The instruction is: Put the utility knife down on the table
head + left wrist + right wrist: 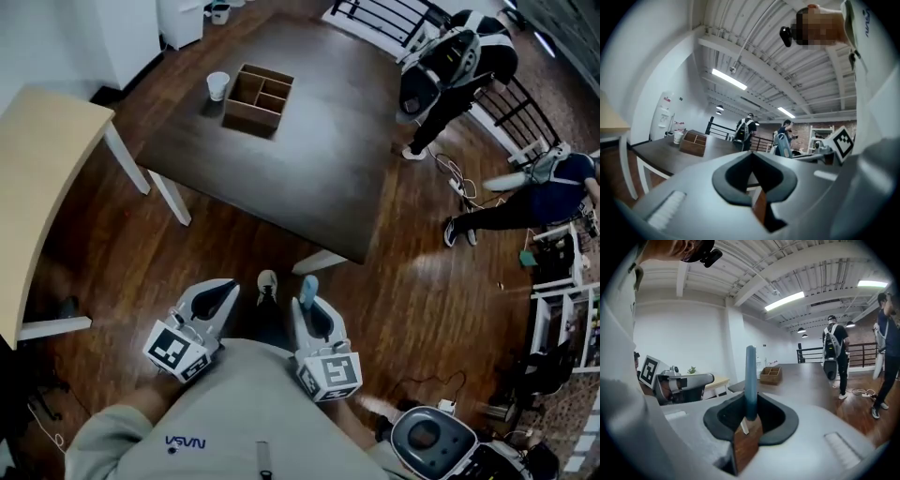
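Observation:
A blue utility knife [750, 380] stands up between the jaws of my right gripper [749, 420], which is shut on its lower end. In the head view its blue tip [308, 284] sticks out ahead of the right gripper [309, 302], close to my body and short of the dark table [309, 178]. Beside it, my left gripper [223, 289] is also held near my body. In the left gripper view the left gripper's [752, 161] jaws meet with nothing between them. Both grippers hang over the wooden floor, well short of the table's near corner.
On the far part of the dark table stand a wooden compartment box [259, 95] and a white cup [217, 84]. A light wooden table [42, 159] is at the left. Two people [450, 70] stand at the right by a black railing, with cables on the floor.

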`<state>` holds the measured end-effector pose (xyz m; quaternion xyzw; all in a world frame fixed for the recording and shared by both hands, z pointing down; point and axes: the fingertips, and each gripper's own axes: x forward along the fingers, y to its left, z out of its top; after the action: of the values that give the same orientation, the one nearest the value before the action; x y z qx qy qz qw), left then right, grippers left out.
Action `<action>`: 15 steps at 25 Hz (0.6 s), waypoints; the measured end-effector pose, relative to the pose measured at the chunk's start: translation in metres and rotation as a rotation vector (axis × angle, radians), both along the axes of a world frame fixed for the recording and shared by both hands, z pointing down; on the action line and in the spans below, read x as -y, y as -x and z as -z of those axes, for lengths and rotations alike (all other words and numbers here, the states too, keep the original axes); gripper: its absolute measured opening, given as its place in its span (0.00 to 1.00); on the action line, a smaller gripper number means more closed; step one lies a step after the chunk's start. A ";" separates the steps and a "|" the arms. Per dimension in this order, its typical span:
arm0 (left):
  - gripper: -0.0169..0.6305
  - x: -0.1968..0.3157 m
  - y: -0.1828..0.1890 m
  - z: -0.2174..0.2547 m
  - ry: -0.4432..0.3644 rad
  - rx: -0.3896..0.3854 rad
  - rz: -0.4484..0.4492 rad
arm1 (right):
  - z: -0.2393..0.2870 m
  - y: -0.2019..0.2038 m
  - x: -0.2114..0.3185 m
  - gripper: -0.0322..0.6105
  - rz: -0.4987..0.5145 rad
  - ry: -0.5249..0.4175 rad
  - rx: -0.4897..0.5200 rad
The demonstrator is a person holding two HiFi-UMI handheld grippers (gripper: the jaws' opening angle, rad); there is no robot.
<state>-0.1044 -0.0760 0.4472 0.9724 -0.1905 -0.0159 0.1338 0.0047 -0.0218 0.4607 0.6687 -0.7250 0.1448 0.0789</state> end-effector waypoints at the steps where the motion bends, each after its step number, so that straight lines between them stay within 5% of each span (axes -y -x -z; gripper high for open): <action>1: 0.03 0.009 -0.003 -0.001 0.003 0.012 0.021 | -0.002 -0.005 0.011 0.16 0.019 0.004 0.006; 15: 0.03 0.132 -0.122 -0.008 0.002 0.152 0.068 | -0.025 -0.103 0.150 0.16 0.181 0.074 0.073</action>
<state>0.0177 -0.2079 0.4551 0.9636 -0.2331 0.0536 0.1191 0.1074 -0.1720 0.4854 0.5916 -0.7789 0.1879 0.0898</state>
